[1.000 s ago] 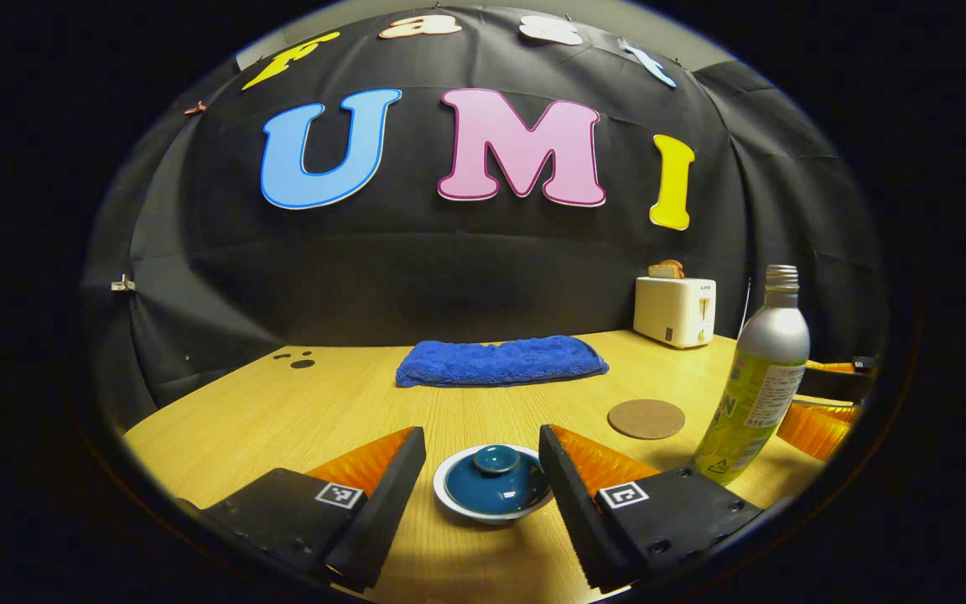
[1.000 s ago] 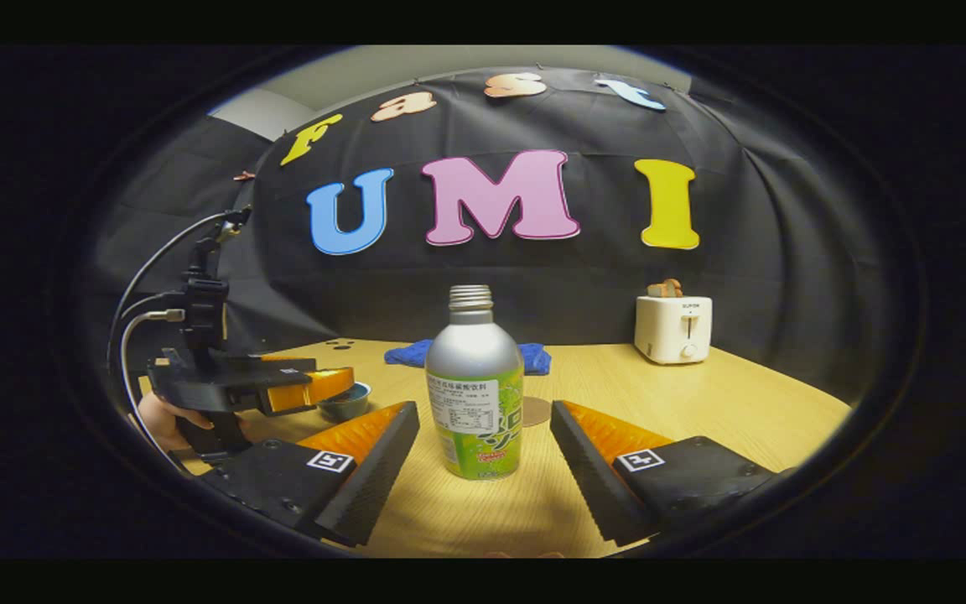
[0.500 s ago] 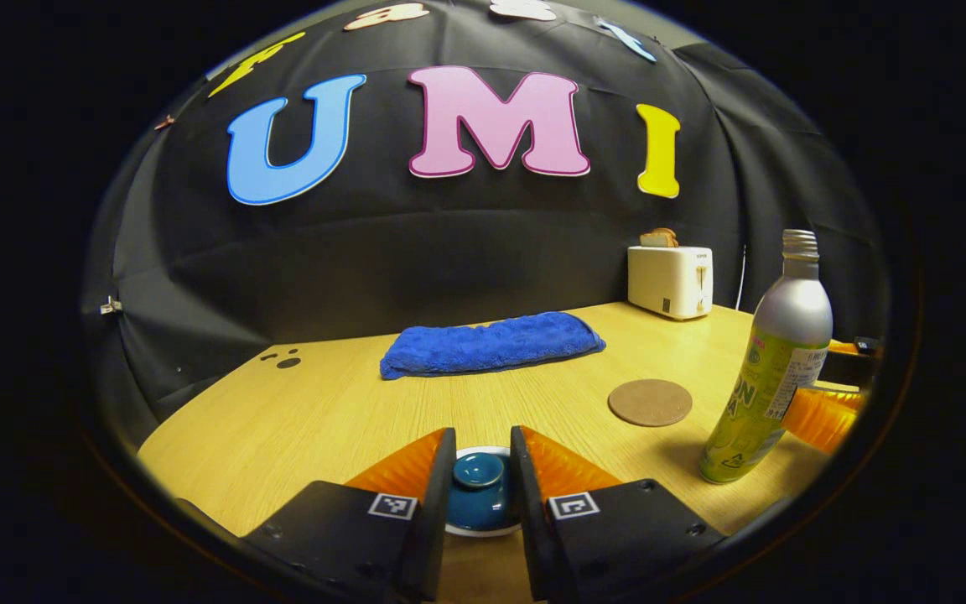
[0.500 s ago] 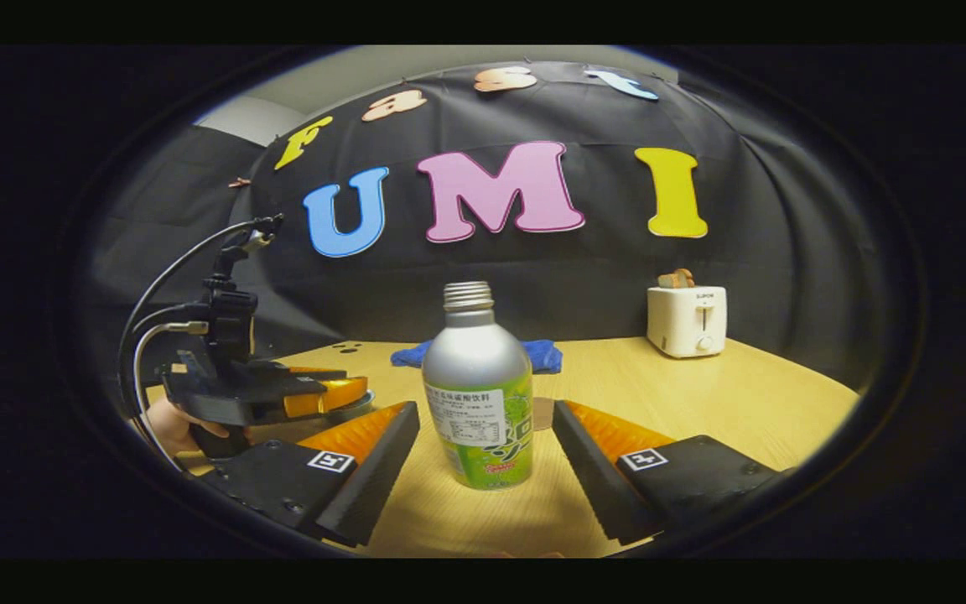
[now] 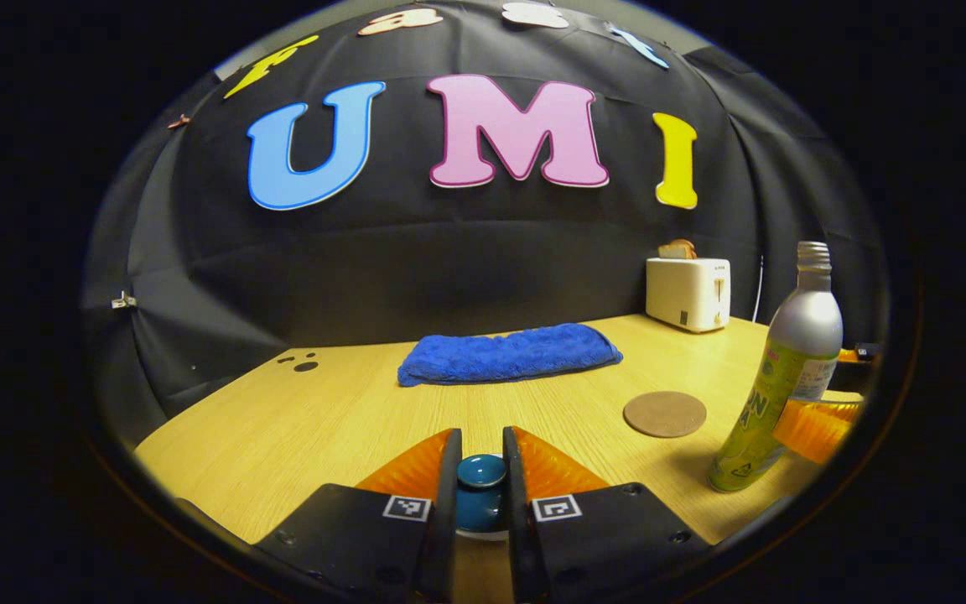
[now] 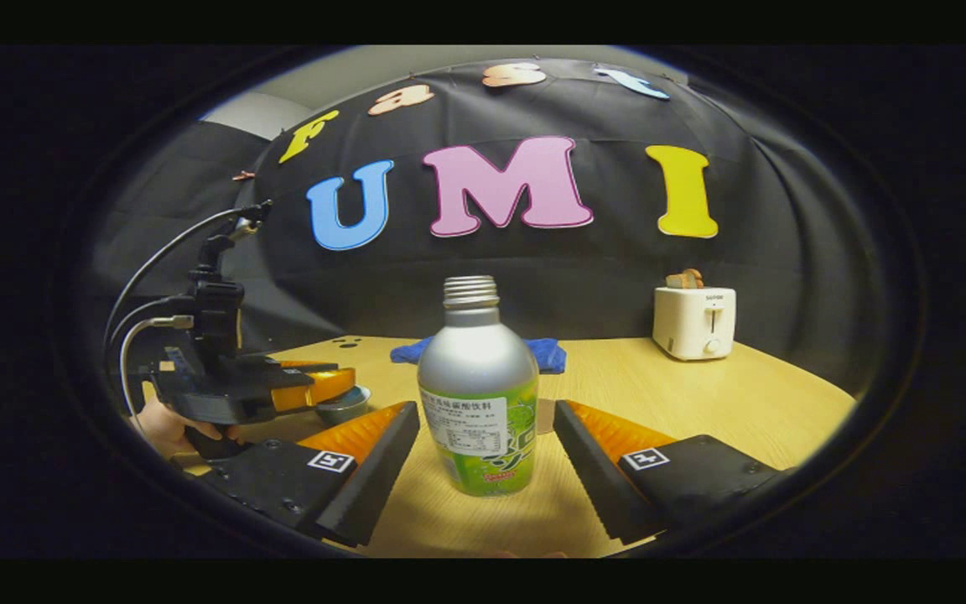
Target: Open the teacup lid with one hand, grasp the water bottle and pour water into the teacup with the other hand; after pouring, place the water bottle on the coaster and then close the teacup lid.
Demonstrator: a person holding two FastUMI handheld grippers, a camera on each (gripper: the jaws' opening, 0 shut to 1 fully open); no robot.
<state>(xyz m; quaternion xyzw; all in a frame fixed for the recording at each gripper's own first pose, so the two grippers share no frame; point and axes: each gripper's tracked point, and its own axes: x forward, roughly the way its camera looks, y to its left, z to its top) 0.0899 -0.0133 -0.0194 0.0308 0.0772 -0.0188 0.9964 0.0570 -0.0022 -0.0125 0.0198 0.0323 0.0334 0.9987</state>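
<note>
A blue towel (image 5: 510,354) lies on the wooden table (image 5: 324,411). A white toaster (image 5: 688,293) with bread (image 5: 677,248) stands at 2 o'clock from it.

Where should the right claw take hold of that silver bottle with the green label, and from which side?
Grip the silver metal bottle with the green label on its straight labelled body, below where the shoulder tapers to the threaded neck. Come in level from the front, as the open right claw already faces it, one finger to each side. It stands upright and uncapped on the wooden table, so keep it vertical.
</note>
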